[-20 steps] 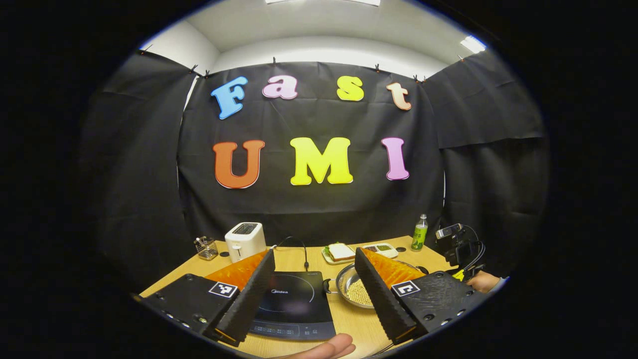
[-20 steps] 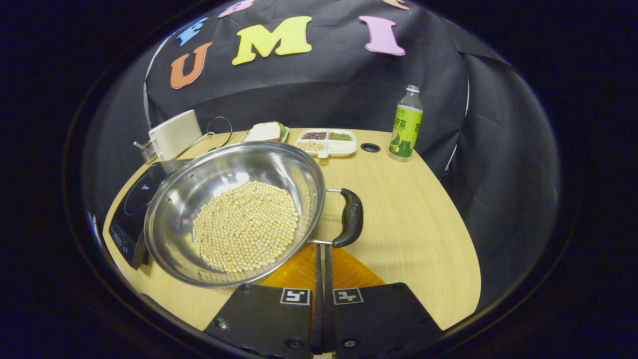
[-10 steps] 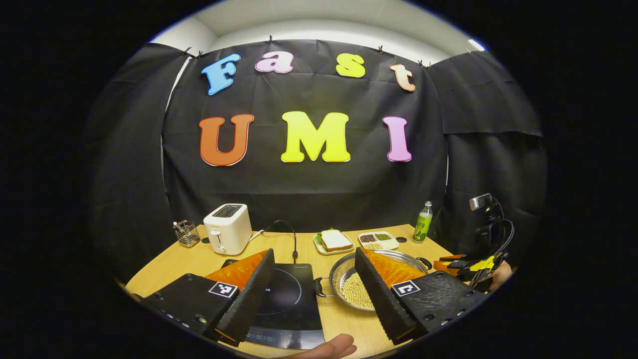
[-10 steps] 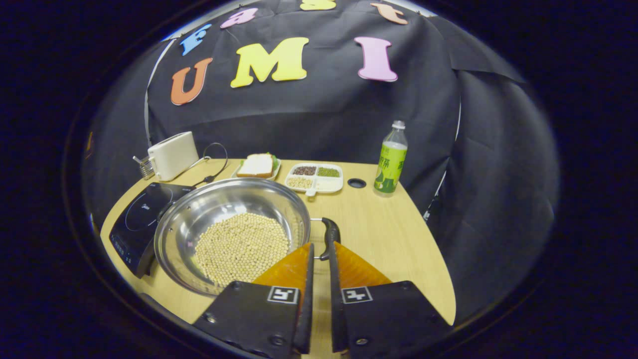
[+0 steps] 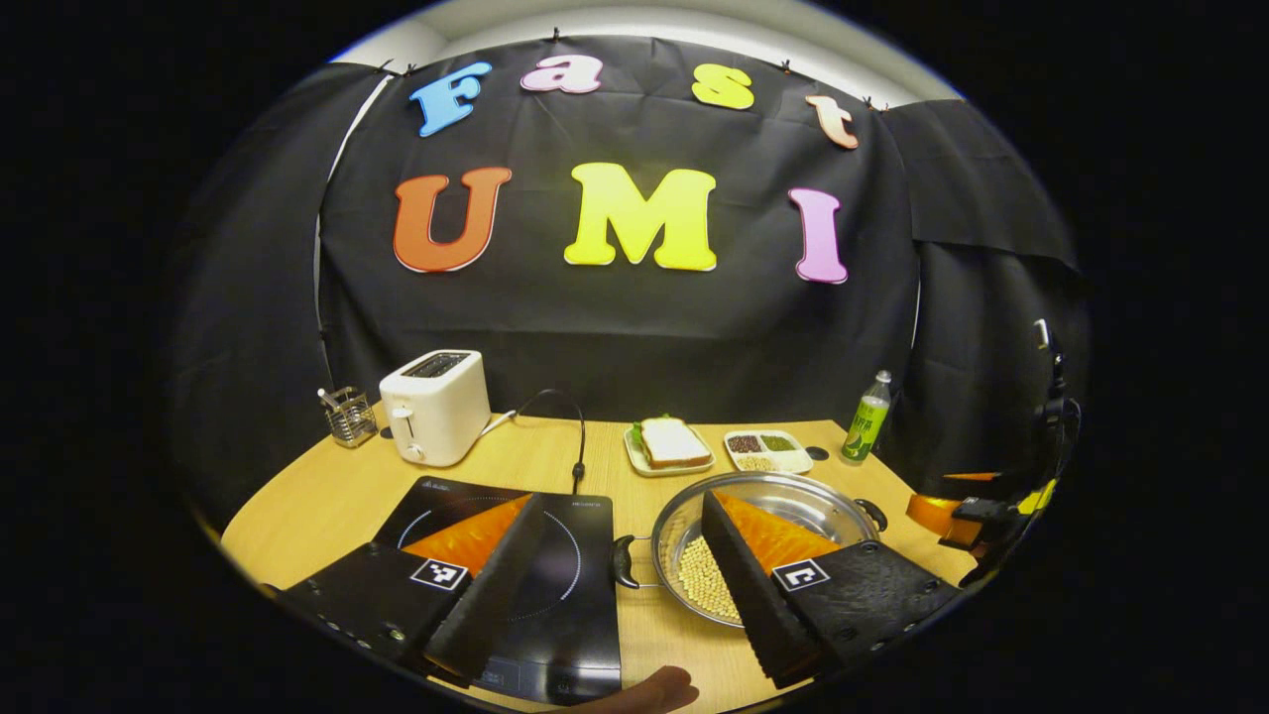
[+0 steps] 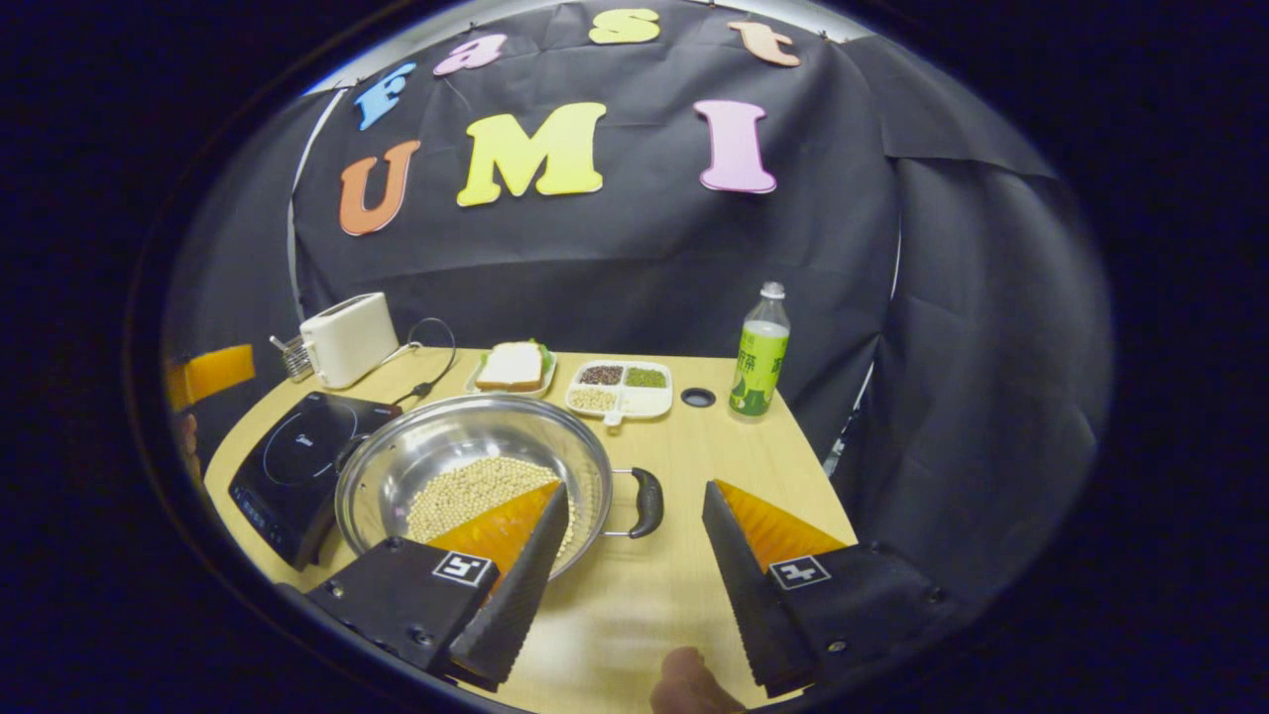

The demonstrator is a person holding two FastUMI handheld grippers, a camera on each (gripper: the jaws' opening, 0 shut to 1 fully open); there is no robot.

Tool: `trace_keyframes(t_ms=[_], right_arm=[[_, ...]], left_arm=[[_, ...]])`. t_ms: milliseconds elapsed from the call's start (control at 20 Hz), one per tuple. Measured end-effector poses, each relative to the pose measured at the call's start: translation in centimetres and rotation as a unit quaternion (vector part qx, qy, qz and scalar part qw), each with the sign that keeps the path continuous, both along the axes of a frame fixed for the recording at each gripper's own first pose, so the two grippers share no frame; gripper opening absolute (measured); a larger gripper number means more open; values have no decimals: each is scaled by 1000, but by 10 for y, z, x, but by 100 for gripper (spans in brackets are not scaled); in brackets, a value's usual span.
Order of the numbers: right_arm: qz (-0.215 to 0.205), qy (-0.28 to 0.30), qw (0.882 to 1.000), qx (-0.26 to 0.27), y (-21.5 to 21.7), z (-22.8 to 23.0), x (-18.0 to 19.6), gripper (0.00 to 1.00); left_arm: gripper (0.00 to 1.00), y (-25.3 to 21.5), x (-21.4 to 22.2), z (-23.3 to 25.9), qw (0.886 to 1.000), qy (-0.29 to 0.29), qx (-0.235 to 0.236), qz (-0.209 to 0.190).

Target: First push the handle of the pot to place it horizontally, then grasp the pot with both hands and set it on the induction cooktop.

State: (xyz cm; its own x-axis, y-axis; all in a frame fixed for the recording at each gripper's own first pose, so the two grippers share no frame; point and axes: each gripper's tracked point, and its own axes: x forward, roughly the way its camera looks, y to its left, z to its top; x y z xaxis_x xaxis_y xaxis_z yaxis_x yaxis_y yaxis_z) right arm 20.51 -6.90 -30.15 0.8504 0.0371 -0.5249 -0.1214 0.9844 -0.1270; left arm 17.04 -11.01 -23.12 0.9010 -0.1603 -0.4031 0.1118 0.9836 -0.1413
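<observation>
Steel pot [image 6: 474, 466] — beside cooktop [image 6: 288, 466] edge

Black cloth wall [image 5: 634, 327] behind a light wooden table [image 6: 763, 466]; white ceiling [image 5: 634, 25] strip above the cloth.

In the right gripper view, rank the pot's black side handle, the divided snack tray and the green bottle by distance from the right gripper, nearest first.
1. Black side handle, just ahead of the right gripper.
2. White divided snack tray, beyond the pot, centre.
3. Green bottle, far right, hardly farther than the tray.
</observation>
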Motion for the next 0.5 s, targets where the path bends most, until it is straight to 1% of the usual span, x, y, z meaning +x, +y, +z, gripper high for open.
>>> trace_keyframes(t_ms=[200,250,300,450,500], right_arm=[[9,10,1000,1,8,-7,10,87],[10,11,1000,0,9,-10,15,91],[11,14,1000,0,10,-14,20,87],[9,26,1000,2,13,-28,35,87],[9,32,999,2,13,-35,39,90]], left_arm=[[96,-13,10,-48,998,62,11,-13],[96,-16,12,-58,997,75,14,-17],[96,-18,15,-68,996,88,17,-19],[96,-24,23,-95,992,118,28,-26],[96,-26,24,-102,991,125,29,-28]])
